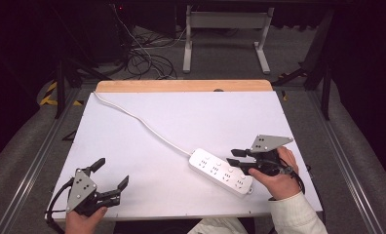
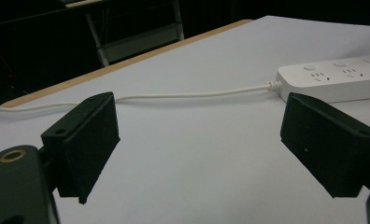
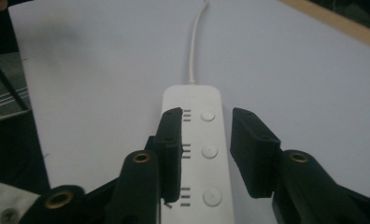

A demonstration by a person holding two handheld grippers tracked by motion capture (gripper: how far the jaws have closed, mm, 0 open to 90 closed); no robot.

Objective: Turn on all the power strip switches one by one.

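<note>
A white power strip [image 1: 221,172] lies flat on the white table top [image 1: 147,161], slanting from mid-table toward the near right corner, its near end close to the table's front edge. Its white cord [image 1: 142,122] runs from the far end of the strip across the sheet to the far left corner, where it drops over the wooden strip along the table's back edge [image 1: 183,86]. The right gripper [image 1: 237,159], held in the person's right hand [image 1: 278,176], hangs over the near half of the strip with its jaws parted; in the right gripper view [image 3: 204,154] they straddle the row of round switches, one jaw above the socket holes and the other along the strip's opposite long edge, and whether they touch the casing cannot be told. The left gripper [image 1: 112,174] sits near the front left corner, well apart from the strip, jaws spread wide with nothing between them; in the left gripper view [image 2: 199,140] bare white surface lies between the jaws, with the cord and the strip's cord end beyond. The broad stretch of table between the two grippers is bare, as is the far right part of the sheet.
</note>
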